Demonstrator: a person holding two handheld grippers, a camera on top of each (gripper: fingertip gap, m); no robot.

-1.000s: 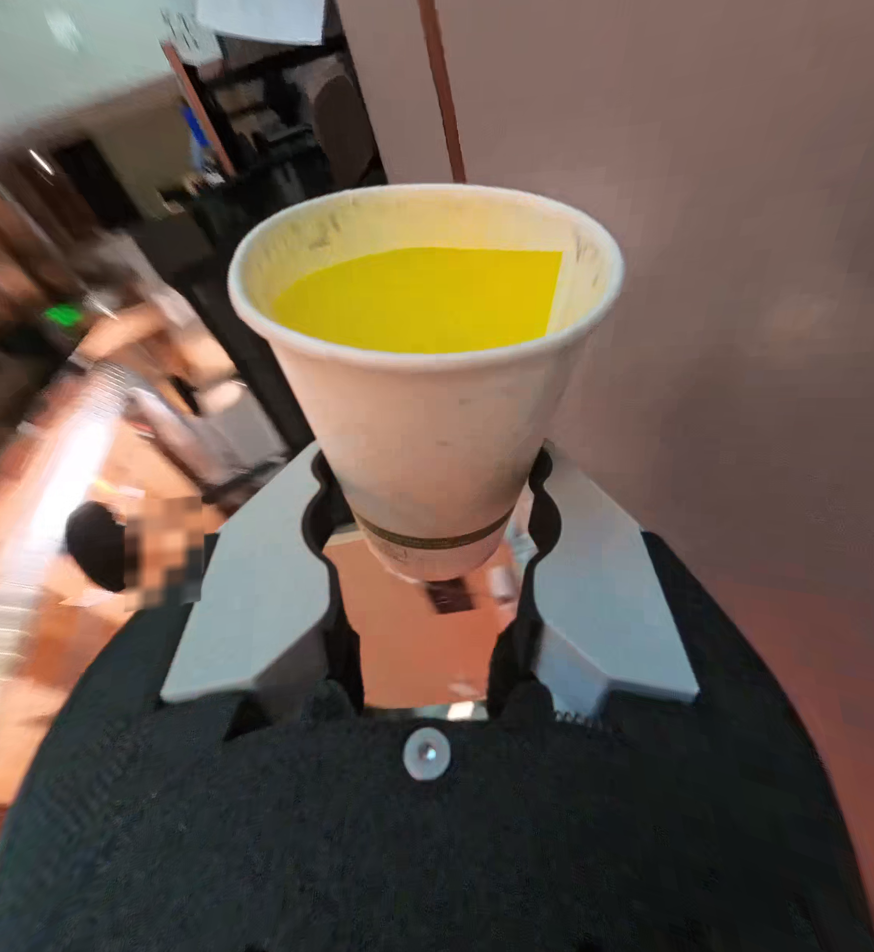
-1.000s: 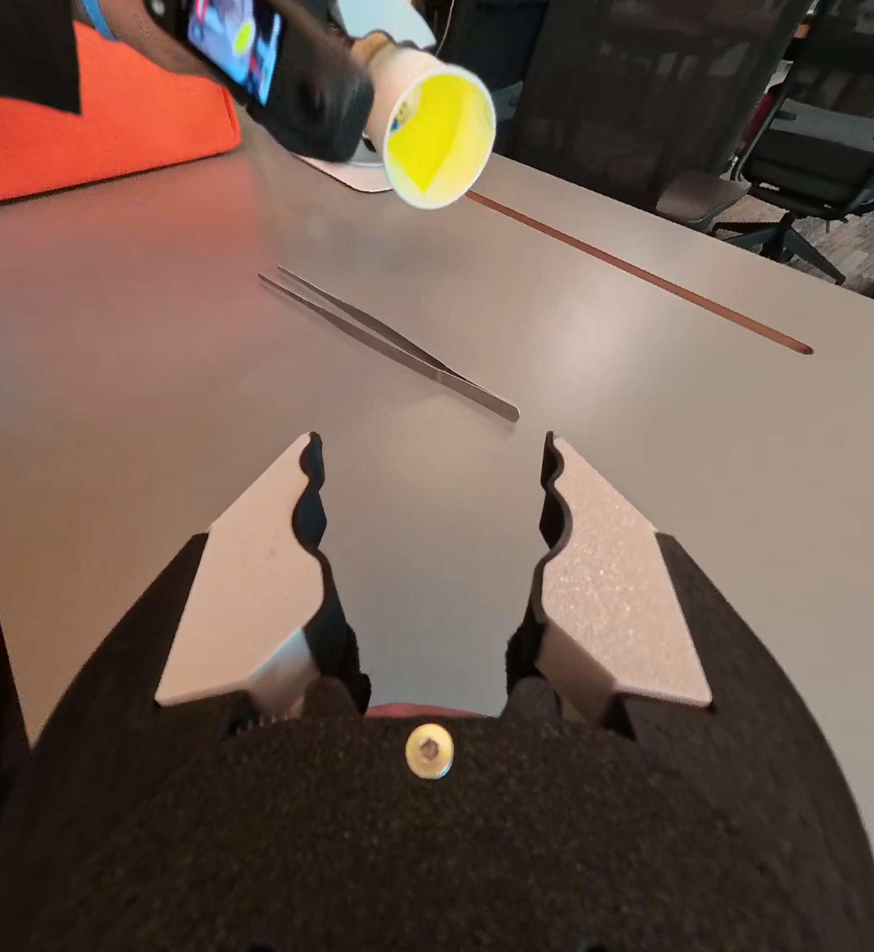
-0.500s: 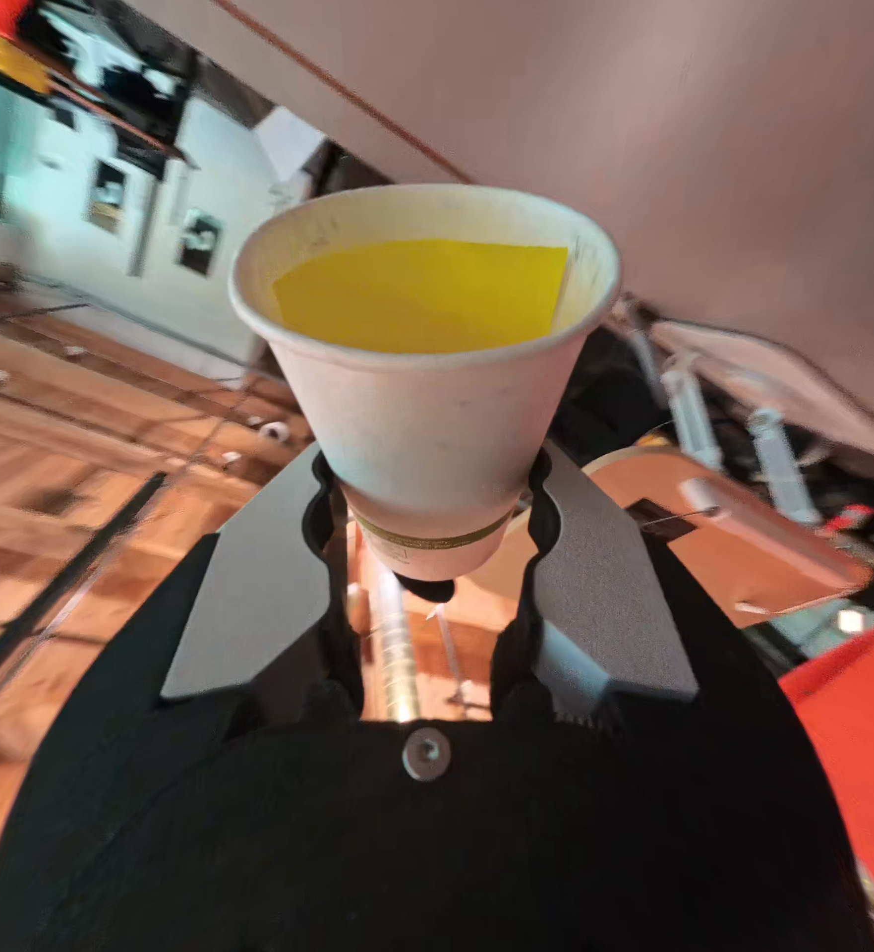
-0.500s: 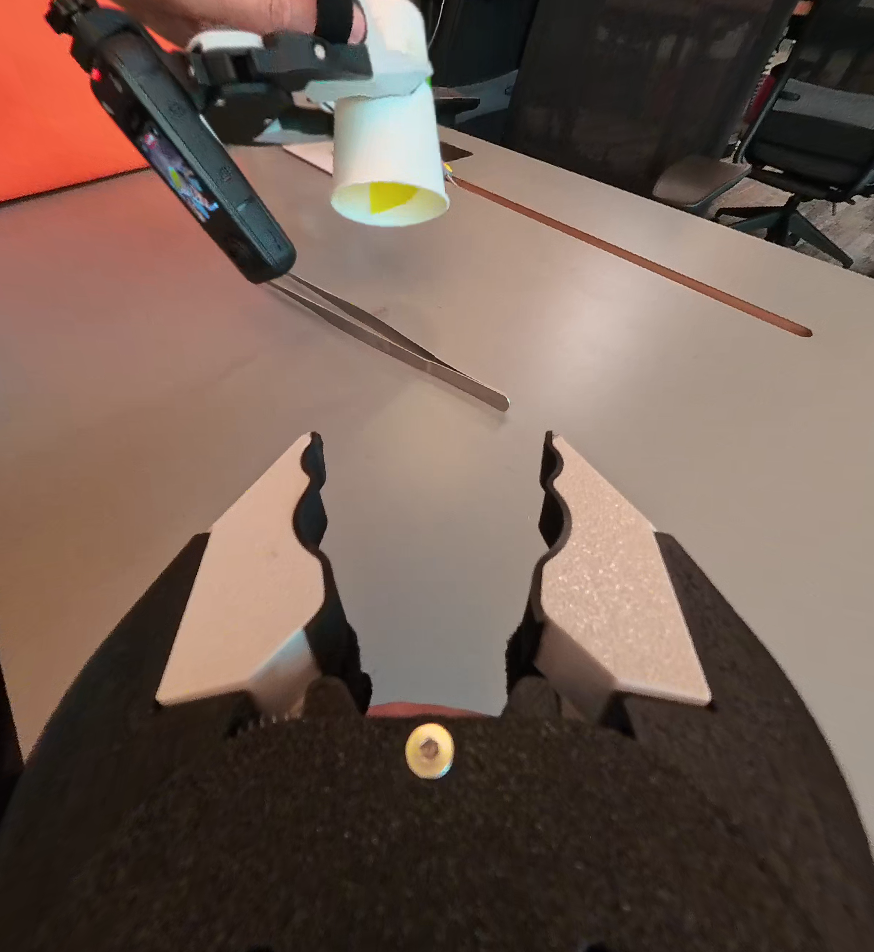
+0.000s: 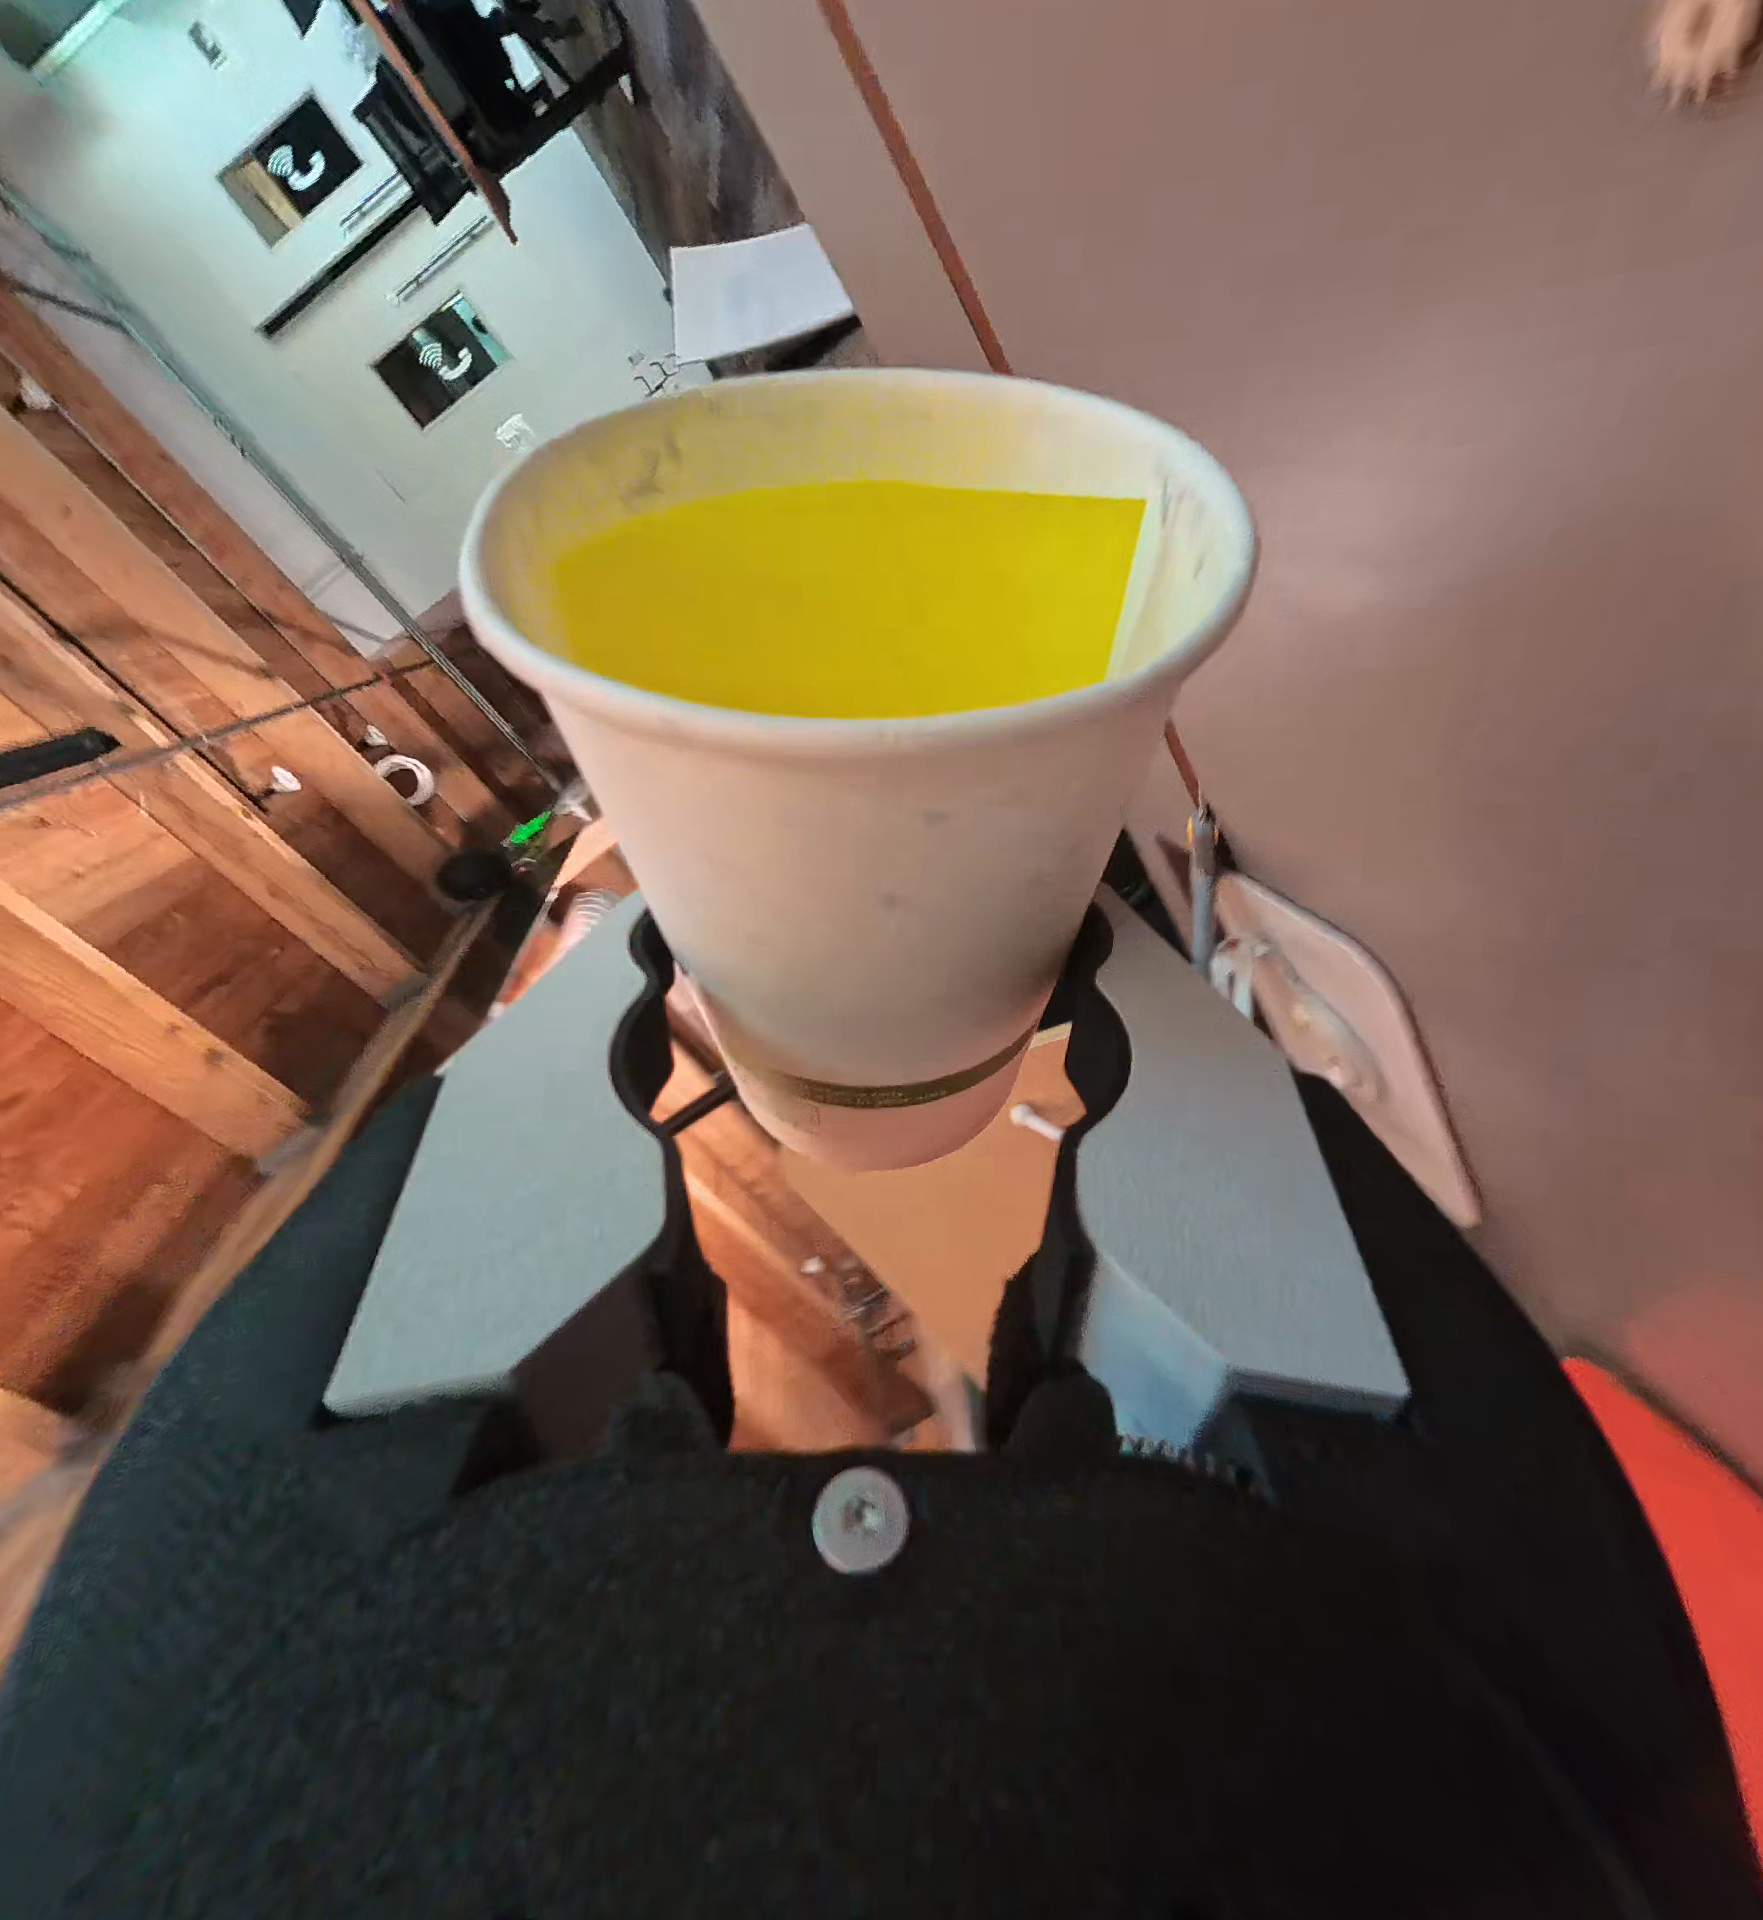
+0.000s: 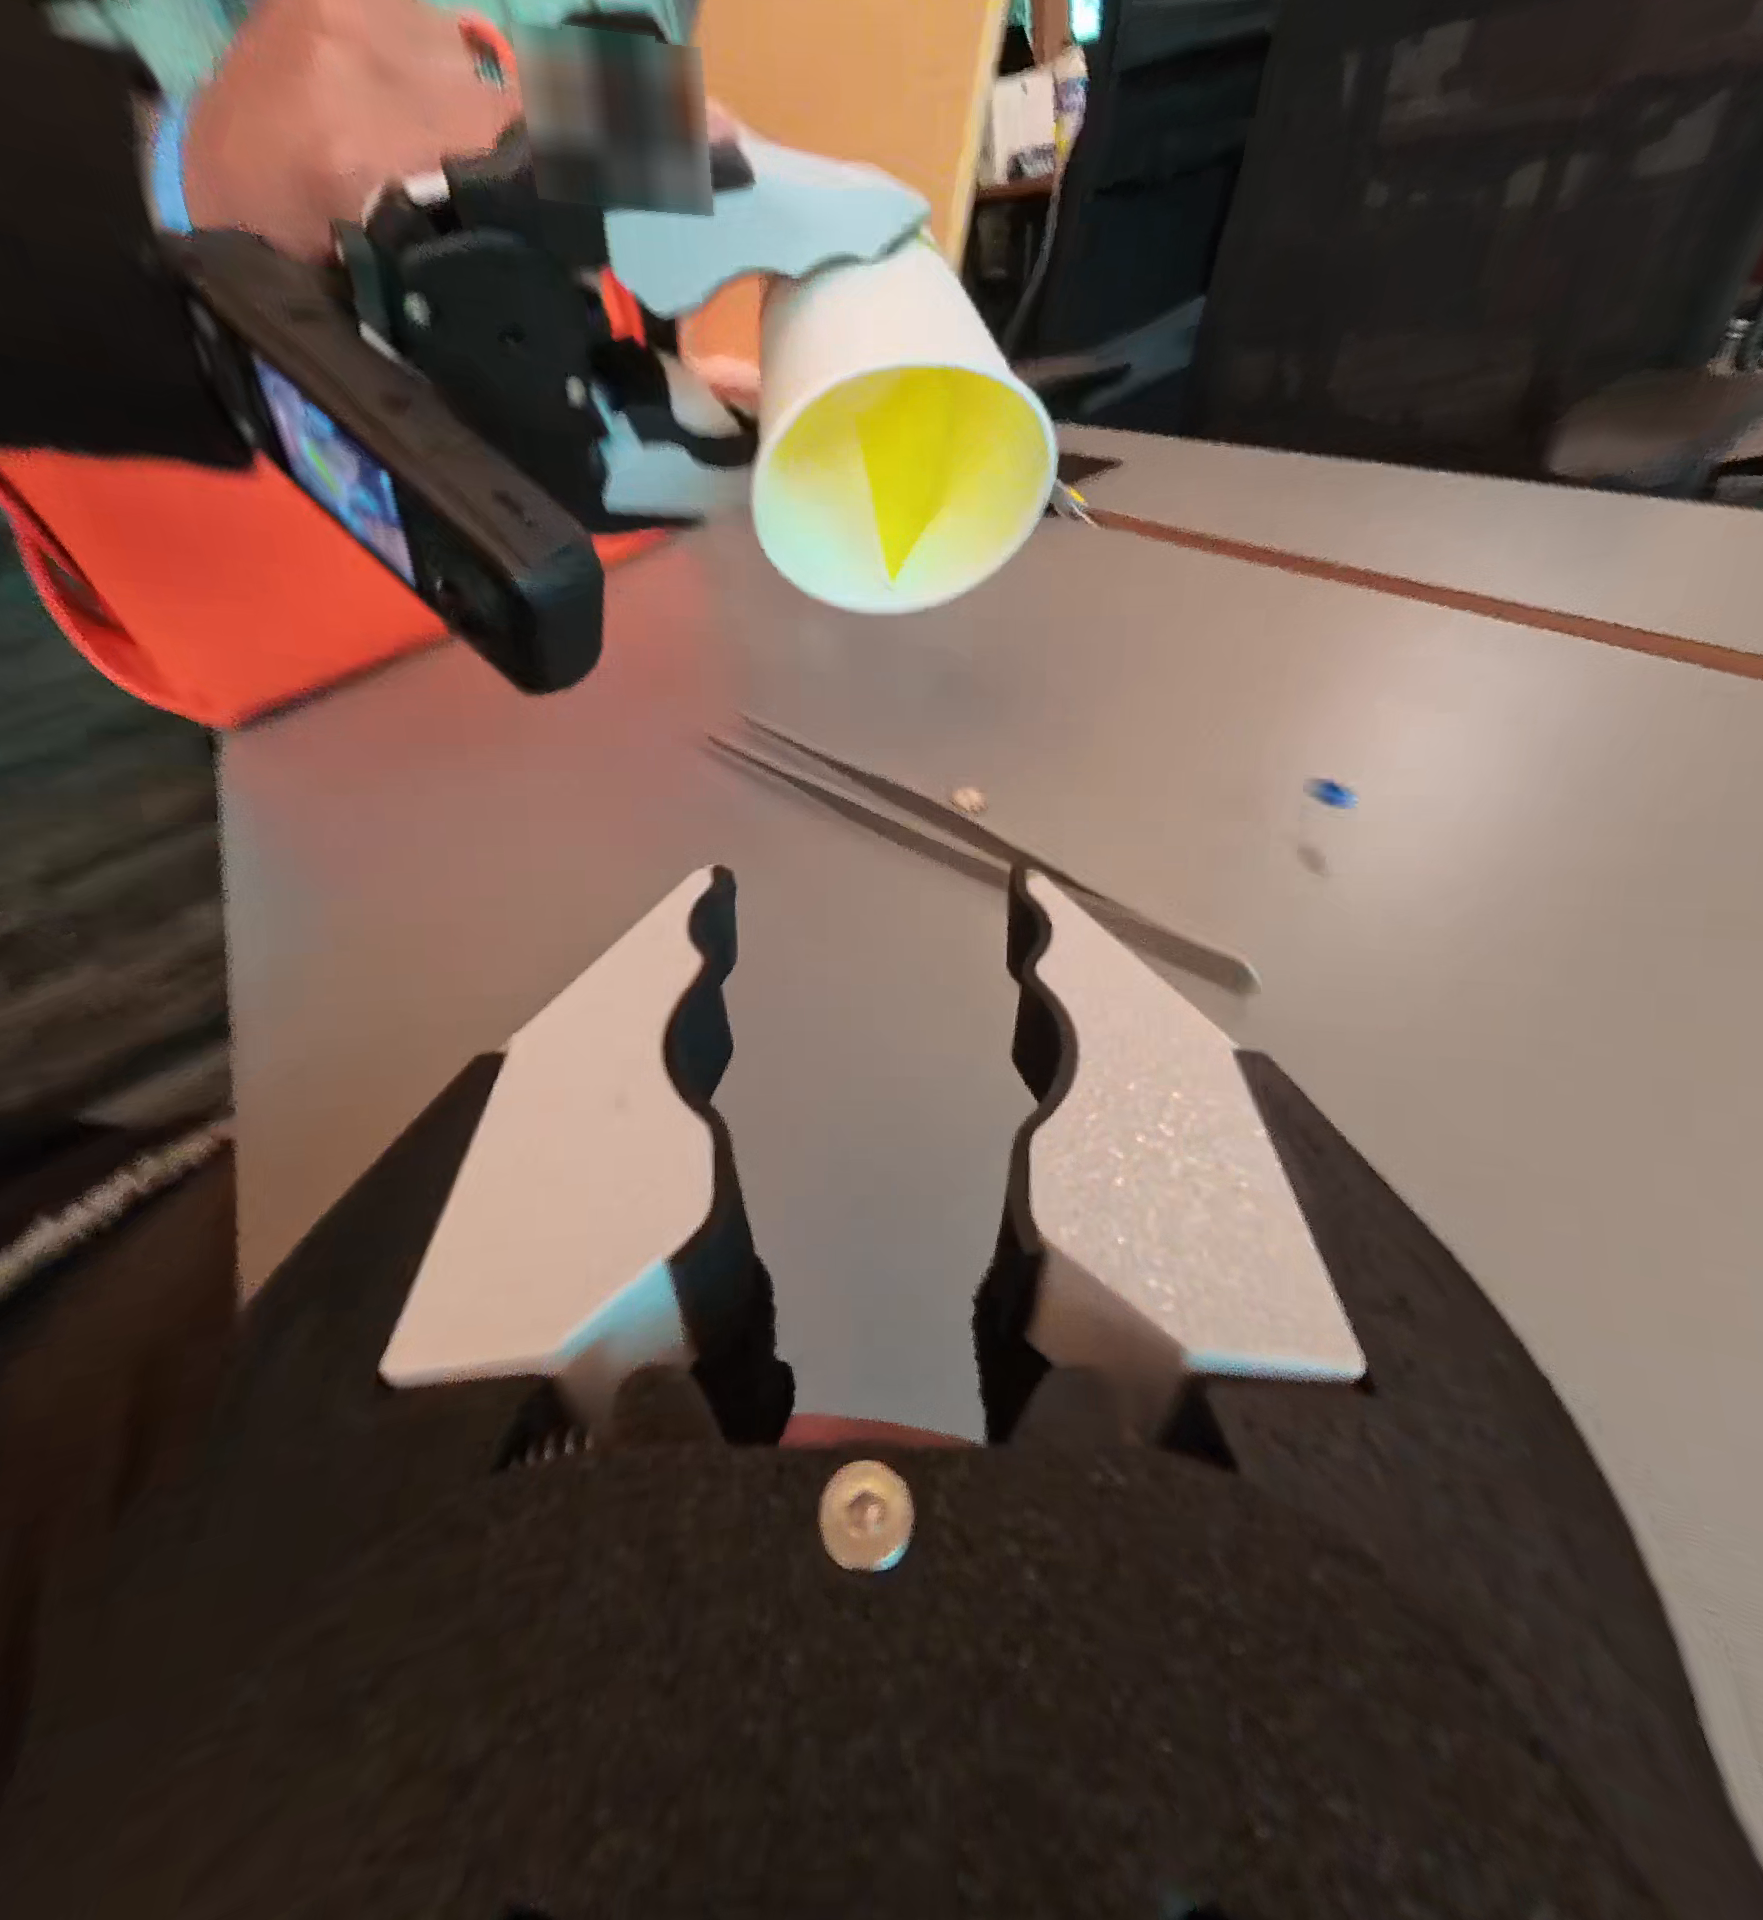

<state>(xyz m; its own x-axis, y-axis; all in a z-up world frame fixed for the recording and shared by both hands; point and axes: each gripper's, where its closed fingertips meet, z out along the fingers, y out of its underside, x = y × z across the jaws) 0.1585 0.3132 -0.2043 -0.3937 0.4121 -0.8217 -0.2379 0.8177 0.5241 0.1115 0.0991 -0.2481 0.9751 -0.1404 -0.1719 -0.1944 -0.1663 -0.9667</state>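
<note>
Grey table [image 6: 1376, 1039]; tweezers [image 6: 960, 831] lie on it. Above them, left gripper [image 5: 872, 997] clamps cup [image 5: 856, 790] near its base, tipped over. Cup likely light, crushable. Right gripper [image 6: 869, 904] empty, parted, near tweezers.

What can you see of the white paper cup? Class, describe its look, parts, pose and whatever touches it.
The paper cup is white, tapered, with a rolled rim, scuffed walls and a thin dark band near its base. A sheet of yellow paper lines its inside. The left gripper clamps its narrow lower part between grey fingers. Seen from the right wrist view, it hangs in the air above the grey table, tipped so that its mouth faces down and forward.
</note>
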